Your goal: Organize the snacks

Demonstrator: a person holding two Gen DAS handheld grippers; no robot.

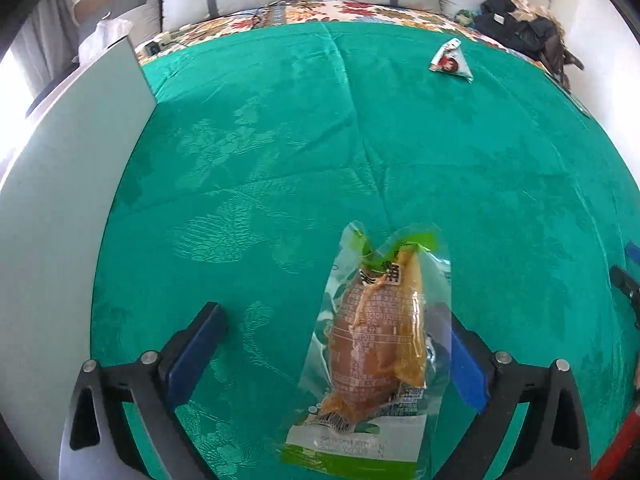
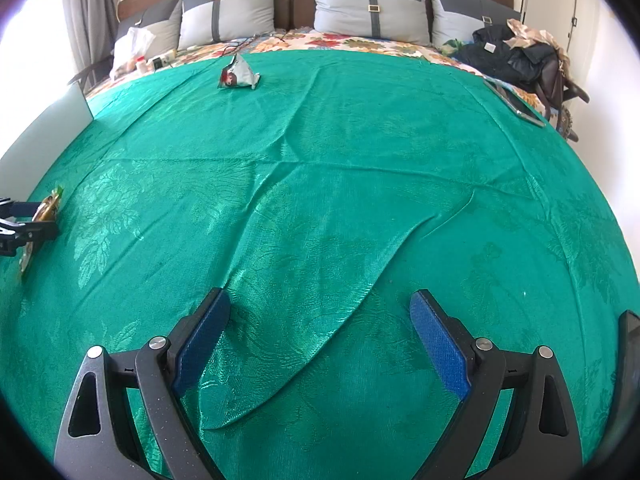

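Left claw (image 1: 332,356) spread wide, black arms w/ blue pads. Between them sits a clear plastic snack pouch w/ green ends and a brown-yellow food piece inside (image 1: 374,344). It lies close against the right-hand pad; left-hand pad well apart from it, so no pinch on it. Whether the pouch rests flat on the cover or leans on that pad – can't tell. In the right wrist view the same pouch shows at the far left edge, beside the left claw's black arms.

Right claw (image 2: 320,344) also spread, nothing between its pads, only the green patterned bed cover (image 2: 360,160) w/ a long curved fold running under it.

2nd snack: small white triangular foil packet w/ red print (image 1: 450,60), lying on the green cover toward the far end of the bed, well apart from both claws, near the floral bedspread (image 2: 352,44).

Pale grey flat panel (image 1: 60,184) stands along the left side of the bed. Grey cushions w/ buckled straps (image 2: 228,12) lean on the headboard. Dark clothes pile (image 2: 512,56) at far right corner.
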